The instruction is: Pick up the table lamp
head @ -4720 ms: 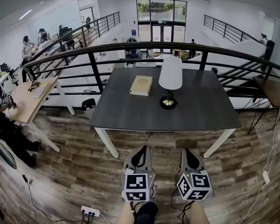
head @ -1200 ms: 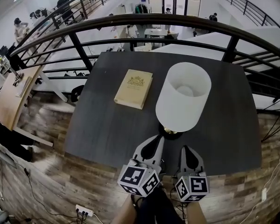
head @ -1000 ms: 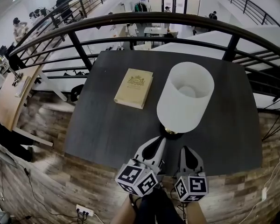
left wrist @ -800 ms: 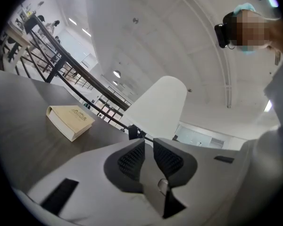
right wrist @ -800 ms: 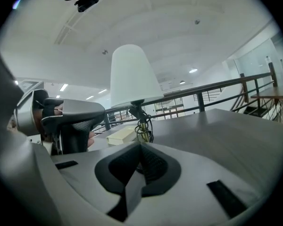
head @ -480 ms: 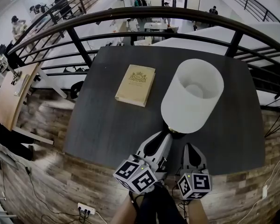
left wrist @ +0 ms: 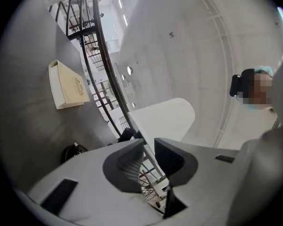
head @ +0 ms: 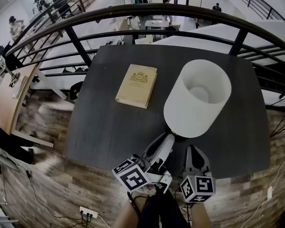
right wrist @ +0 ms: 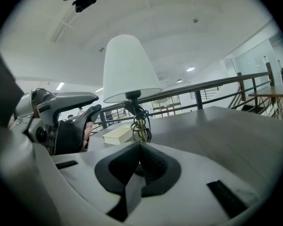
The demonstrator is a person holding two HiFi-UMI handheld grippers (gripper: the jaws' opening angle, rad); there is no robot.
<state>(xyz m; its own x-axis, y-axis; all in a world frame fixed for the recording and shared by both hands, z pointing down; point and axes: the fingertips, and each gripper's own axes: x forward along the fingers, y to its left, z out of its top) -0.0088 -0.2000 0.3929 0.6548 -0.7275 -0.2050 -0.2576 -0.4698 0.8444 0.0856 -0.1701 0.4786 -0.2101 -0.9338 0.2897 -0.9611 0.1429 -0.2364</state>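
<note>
The white-shaded table lamp (head: 198, 98) stood upright on the dark grey rectangular surface (head: 104, 122), towards its near edge. It was apart from the cream hardcover book (head: 137, 85), which lay flat to its left. The left tool (left wrist: 148, 147) was rolled onto its side with its tips near the lamp's shade. Its jaws stood apart, having just been opening, with nothing between them. The right tool (right wrist: 140, 147) had its jaws together on nothing. The lamp's brass stem (right wrist: 140, 121), wound with black cord, stood just ahead of its tips.
</note>
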